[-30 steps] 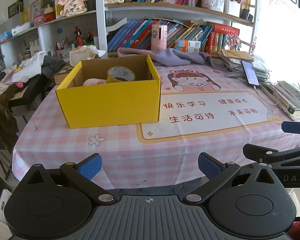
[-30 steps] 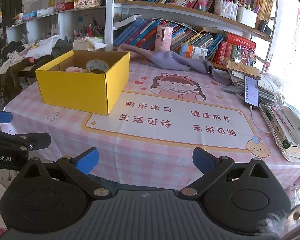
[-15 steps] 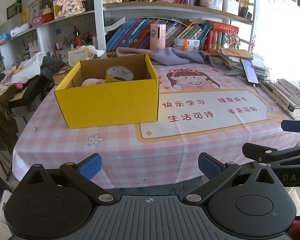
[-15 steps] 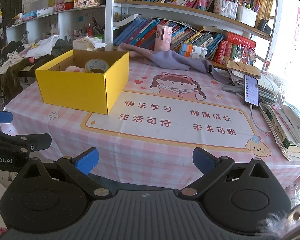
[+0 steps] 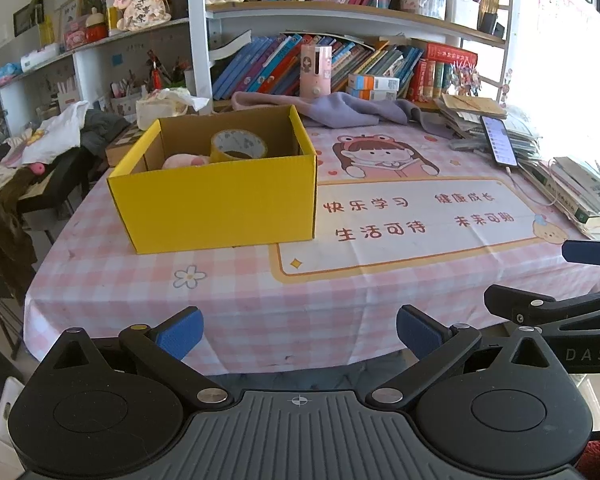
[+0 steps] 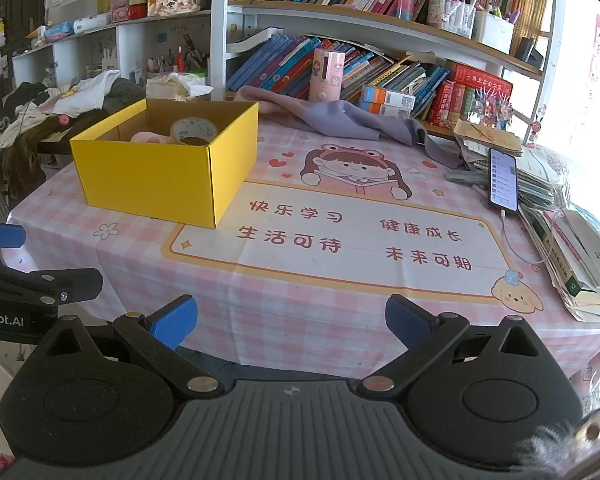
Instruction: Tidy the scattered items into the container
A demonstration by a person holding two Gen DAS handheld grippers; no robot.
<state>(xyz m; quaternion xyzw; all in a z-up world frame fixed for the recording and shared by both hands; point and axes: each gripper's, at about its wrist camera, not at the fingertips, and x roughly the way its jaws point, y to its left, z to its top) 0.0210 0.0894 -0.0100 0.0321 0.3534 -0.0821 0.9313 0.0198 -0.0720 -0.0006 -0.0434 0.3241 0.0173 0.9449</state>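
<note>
Left claw (image 5: 298, 334): fingers spread wide, nothing between the blue pads (image 5: 180, 332). It hangs off the near edge of the worktop (image 5: 240, 292), aimed across it. Right claw (image 6: 291, 326): same state, wide and empty, also just off the near edge. Each one shows at the edge of the other's view, so they sit side by side, apart.

Yellow cardboard box (image 5: 220, 204) stands on the worktop ahead and left of the left claw, well apart from it, open top up. From the right claw it sits further off, ahead and to the far left. Inside it: a roll of tape (image 5: 238, 146) with yellow rim, leaning near the back right, and a pink soft item (image 5: 184, 160) just left of it. Cannot tell what the pink item is; the front wall hides most of it.

Box's right side overlaps the edge of a printed mat (image 6: 340, 232) with red Chinese lettering and a cartoon girl. Pink checked tablecloth (image 6: 260, 320) covers the rest of the worktop and drapes over the near edge.

Far side: a purple cloth (image 6: 340, 120) lies crumpled by the bookshelf (image 6: 380, 20), a pink cylindrical dispenser (image 6: 328, 76) upright behind it. Right side: a phone (image 6: 502, 180) with lit screen, cable attached, leaning against a pile of papers; stacked books (image 6: 588, 256) near the right edge.
</note>
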